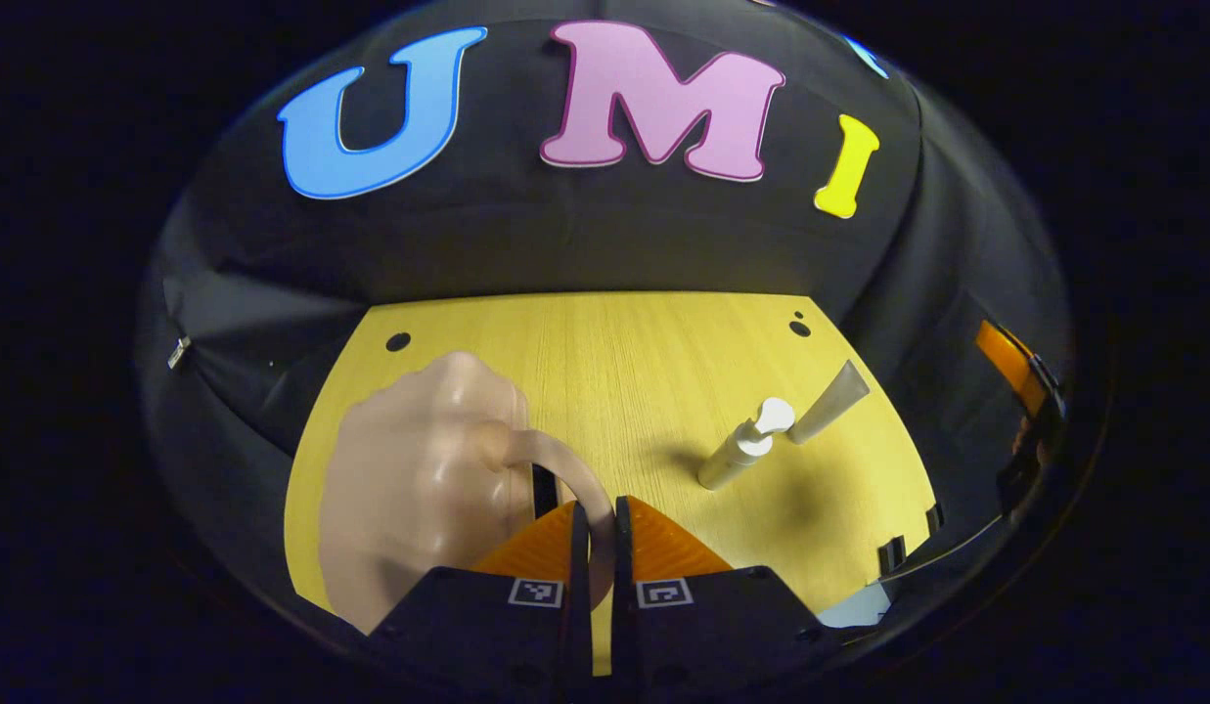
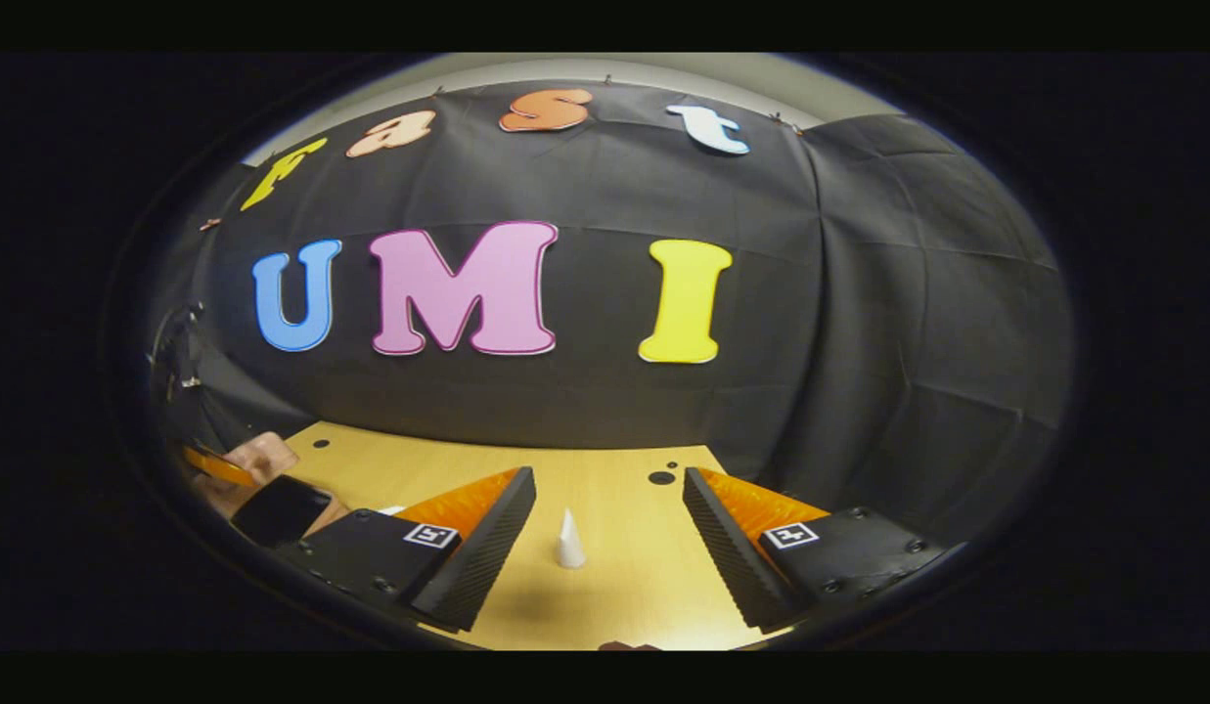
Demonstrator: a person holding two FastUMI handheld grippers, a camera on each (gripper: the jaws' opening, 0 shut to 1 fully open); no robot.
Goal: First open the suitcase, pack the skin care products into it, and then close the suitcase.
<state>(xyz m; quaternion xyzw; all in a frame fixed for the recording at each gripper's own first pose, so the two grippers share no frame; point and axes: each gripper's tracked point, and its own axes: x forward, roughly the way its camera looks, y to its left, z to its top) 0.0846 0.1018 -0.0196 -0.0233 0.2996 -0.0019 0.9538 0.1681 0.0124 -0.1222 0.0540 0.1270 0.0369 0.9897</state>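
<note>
Left claw [image 1: 595, 533]: fingers nearly together, pinching the suitcase's curved handle [image 1: 565, 469].
Right claw [image 2: 609, 533]: wide apart, holding nothing, above the tabletop [image 2: 624, 469].
Suitcase [image 1: 419, 489]: pink, on the near left of the tabletop.
Pump bottle [image 1: 746, 450]: stands right of the suitcase.
Tube [image 1: 828, 403]: just beside the pump bottle, farther right.

I see the suitcase [image 1: 419, 479] at about 8 o'clock in the left gripper view: a pale peach glossy moulded shell, shut, on the wood table, its curved handle [image 1: 565, 469] arcing toward centre bottom. Pump bottle [image 1: 746, 448], cream with a white head, stands tilted at about 3 o'clock, with a beige tube [image 1: 828, 403] just beside it at 2 o'clock, crimped end up. In the right gripper view I get a small white tapered tube [image 2: 570, 540] upright at 6 o'clock.
</note>
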